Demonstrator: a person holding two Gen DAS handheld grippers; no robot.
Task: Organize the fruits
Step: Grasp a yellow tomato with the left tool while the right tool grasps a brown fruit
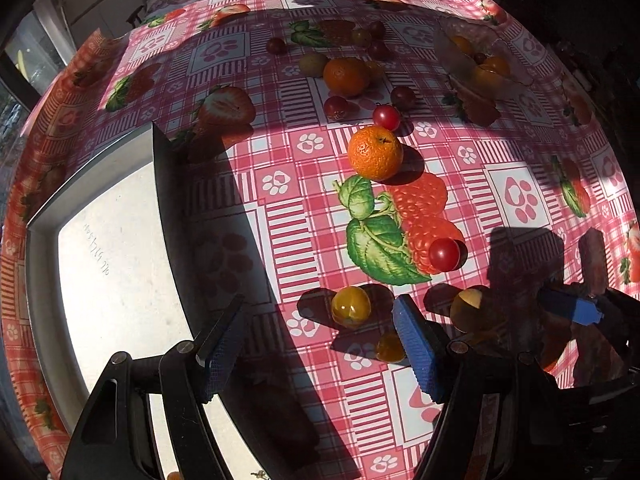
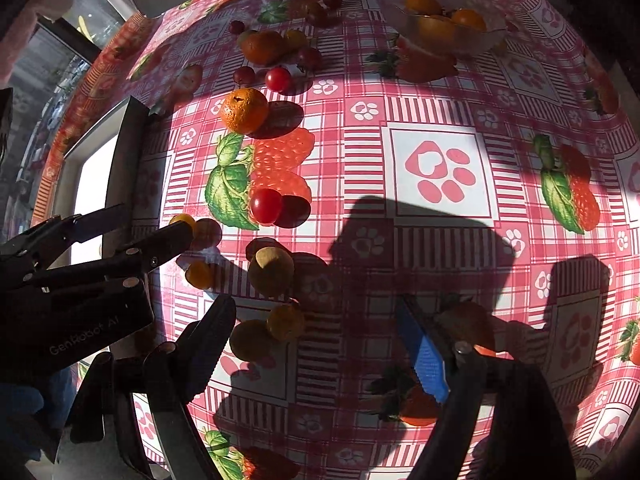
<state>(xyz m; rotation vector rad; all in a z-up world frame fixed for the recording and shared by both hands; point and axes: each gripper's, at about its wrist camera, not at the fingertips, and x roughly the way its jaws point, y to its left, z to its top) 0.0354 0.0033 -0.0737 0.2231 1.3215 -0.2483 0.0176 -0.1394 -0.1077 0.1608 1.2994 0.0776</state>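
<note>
Small fruits are scattered over the worktop [image 1: 500, 152]: an orange mandarin [image 1: 375, 153] in the sun, a red cherry tomato [image 1: 444, 254] on the printed raspberry, and a yellow tomato [image 1: 351, 306] just ahead of the left tongs [image 1: 320, 340], whose jaws are held wide with nothing between them. The right tongs [image 2: 316, 340] are likewise spread wide and empty, with two brownish fruits [image 2: 286, 322] lying close to their left finger. A clear bowl [image 2: 492, 36] at the far side already holds some orange fruit, and a pale tray [image 1: 44, 216] sits at the left. The likeliest trouble is judged to be rolling: these round, smooth fruits could be nudged away by a finger before the jaws close, and the soft tomatoes could be split if squeezed hard. With both tongs working near the same cluster, a collision between them is also possible, and the deep shadows could make depth hard to judge
</note>
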